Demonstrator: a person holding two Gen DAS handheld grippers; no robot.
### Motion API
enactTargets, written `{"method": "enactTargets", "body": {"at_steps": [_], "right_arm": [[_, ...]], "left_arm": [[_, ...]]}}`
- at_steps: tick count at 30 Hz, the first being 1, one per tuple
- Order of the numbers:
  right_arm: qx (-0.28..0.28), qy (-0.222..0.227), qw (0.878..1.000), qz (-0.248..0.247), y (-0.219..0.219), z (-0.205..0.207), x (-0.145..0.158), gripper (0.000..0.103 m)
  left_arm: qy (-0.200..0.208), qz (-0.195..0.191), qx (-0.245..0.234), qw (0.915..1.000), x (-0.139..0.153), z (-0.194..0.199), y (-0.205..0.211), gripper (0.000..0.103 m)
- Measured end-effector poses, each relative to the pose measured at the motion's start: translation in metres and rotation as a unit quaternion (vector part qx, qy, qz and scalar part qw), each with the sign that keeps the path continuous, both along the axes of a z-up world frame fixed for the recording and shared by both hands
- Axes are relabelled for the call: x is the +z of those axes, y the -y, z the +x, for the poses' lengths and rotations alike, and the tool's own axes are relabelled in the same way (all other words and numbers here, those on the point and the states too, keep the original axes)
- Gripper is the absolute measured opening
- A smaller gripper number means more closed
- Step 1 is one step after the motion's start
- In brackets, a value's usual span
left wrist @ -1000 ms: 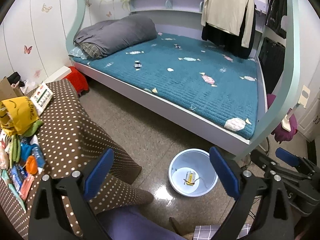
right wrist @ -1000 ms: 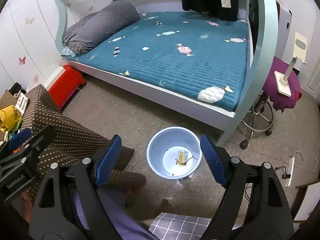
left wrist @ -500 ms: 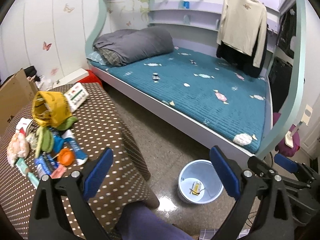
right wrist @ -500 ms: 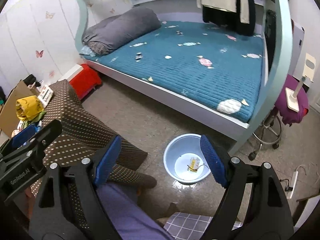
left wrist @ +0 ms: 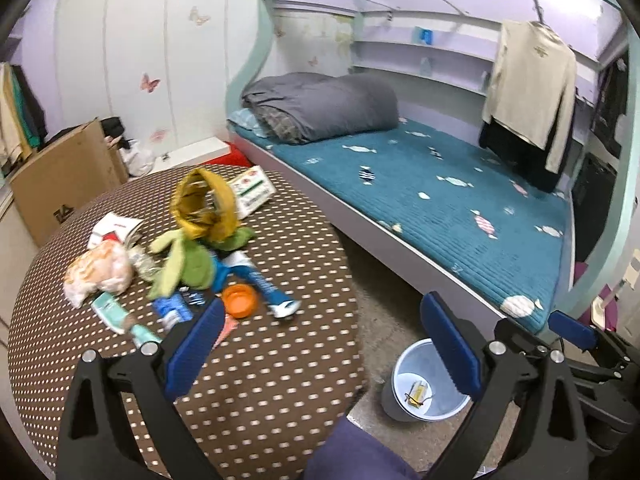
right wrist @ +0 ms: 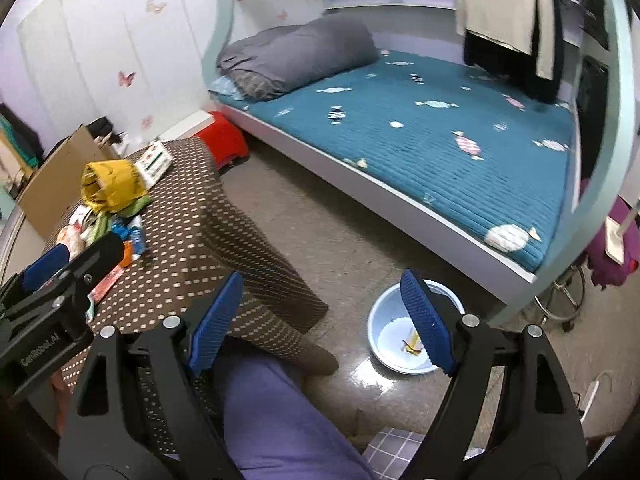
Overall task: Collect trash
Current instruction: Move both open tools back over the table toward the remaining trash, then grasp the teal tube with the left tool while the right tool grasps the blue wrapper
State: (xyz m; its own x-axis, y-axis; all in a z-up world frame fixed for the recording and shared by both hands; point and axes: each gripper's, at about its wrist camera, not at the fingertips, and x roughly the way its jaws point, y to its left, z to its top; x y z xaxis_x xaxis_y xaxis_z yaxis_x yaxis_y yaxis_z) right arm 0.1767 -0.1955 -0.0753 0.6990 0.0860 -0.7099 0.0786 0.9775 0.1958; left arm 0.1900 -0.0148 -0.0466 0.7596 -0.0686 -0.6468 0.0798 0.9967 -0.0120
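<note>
Trash lies in a heap on the brown dotted table (left wrist: 280, 380): a yellow crumpled bag (left wrist: 206, 208), green wrappers (left wrist: 182, 264), an orange lid (left wrist: 239, 300), a blue tube (left wrist: 264, 286) and a pale plastic bag (left wrist: 98, 274). A light blue bin (left wrist: 424, 384) stands on the floor near the bed and holds a small yellow wrapper (left wrist: 418, 392). My left gripper (left wrist: 320, 348) hangs open over the table's near edge, nothing between its fingers. My right gripper (right wrist: 320, 316) is open and empty above the floor, beside the bin (right wrist: 400, 344).
A bed with a teal cover (left wrist: 440, 200) and grey bedding (left wrist: 320, 106) fills the back. A cardboard box (left wrist: 64, 176) stands left of the table, a red stool (right wrist: 224, 140) behind it. A person's purple-clad leg (right wrist: 272, 420) is below; a swivel stool (right wrist: 608, 256) sits at right.
Both grippers have risen and swung left. The table with its trash heap has come into fuller view, and the bin has slid toward the lower right. Both grippers stay open.
</note>
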Motion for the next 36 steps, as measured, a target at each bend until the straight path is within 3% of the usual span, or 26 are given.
{"method": "enactTargets", "body": {"at_steps": [10,20,31,34,36], "right_arm": [[0.075,-0.004,0.997,-0.007,-0.061,0.018,0.003,0.081],[0.147,-0.016,0.989,-0.022,-0.121,0.033,-0.006,0.081],[0.187,-0.016,0.982,-0.032,-0.161,0.053,-0.004,0.081],[0.188,-0.017,0.981,-0.04,-0.167,0.061,-0.006,0.081],[0.189,-0.017,0.981,-0.044,-0.17,0.063,-0.007,0.081]], "left_arm": [[-0.013,-0.013,0.076,0.9969,-0.006,-0.006,-0.067,0.096],[-0.038,-0.035,0.17,0.984,-0.021,-0.003,-0.143,0.096],[-0.088,-0.05,0.228,0.9684,-0.051,0.022,-0.178,0.096],[-0.098,-0.033,0.238,0.9659,-0.059,0.03,-0.175,0.096],[-0.102,-0.029,0.236,0.966,-0.064,0.034,-0.174,0.082]]}}
